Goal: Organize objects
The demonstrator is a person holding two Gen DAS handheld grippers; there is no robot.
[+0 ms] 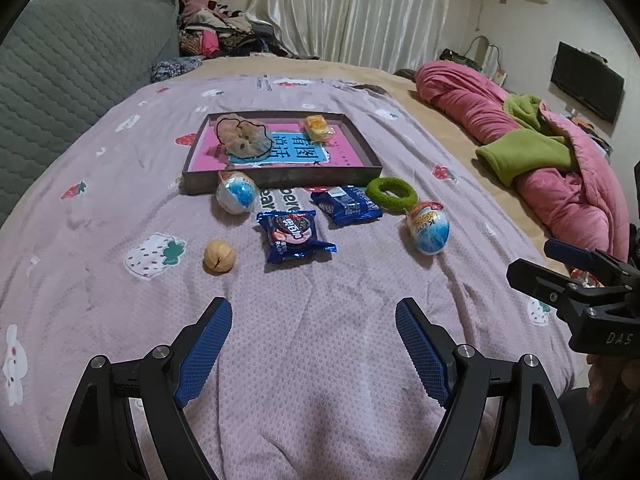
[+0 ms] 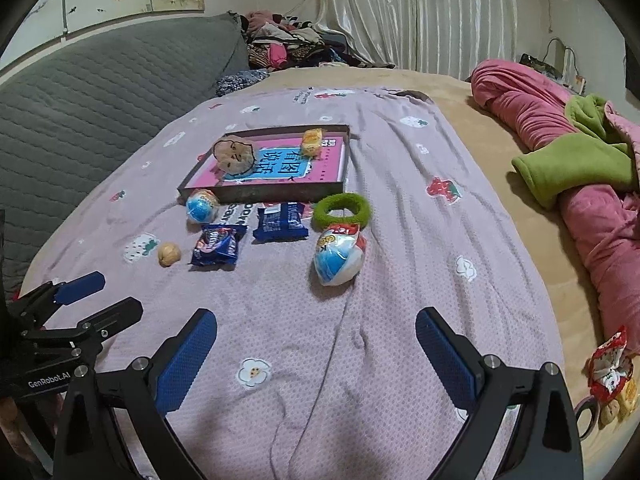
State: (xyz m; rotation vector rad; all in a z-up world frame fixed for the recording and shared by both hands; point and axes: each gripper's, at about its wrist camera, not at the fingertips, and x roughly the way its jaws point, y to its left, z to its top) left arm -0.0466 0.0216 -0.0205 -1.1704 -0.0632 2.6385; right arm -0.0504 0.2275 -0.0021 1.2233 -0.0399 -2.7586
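Only a scrunchie [image 1: 243,140] and a yellow snack [image 1: 318,128] lie in the tray [image 1: 280,179]; six items (walnut [image 1: 218,255] included) wait outside; both grippers [image 1: 314,344] [image 2: 316,354] gape empty.

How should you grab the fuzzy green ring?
Probably pinch one side of the green ring: one jaw into its open centre, one outside. It lies flat on the blanket, so come from above, on the near-right arc, away from the blue snack packet.
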